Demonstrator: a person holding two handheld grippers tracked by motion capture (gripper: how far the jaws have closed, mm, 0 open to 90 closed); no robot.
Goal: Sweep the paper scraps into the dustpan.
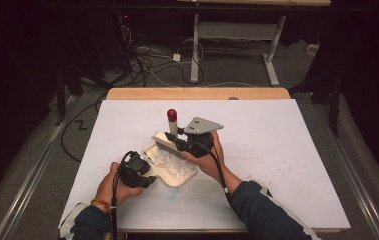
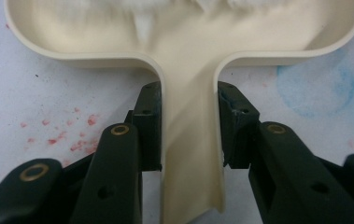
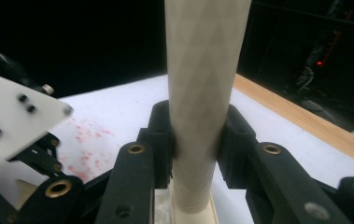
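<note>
Cream dustpan (image 2: 191, 56) with white scraps (image 1: 173, 165) inside

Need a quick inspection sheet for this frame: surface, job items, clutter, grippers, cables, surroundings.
Surface: white sheet over a wooden table; red specks and a blue smudge stain it.
Job's things: cream dustpan flat on the sheet, with white shreds in its tray; brush with a red-tipped handle upright at the pan's far edge.
Clutter: nothing seen beyond the stains.
Grippers: left gripper shut on the dustpan's handle; right gripper shut on the brush's handle.
Cables: one black cable trails from each gripper along the forearm; loose cables lie on the floor beyond the table.
Surroundings: dark room, a white-legged desk frame behind.
</note>
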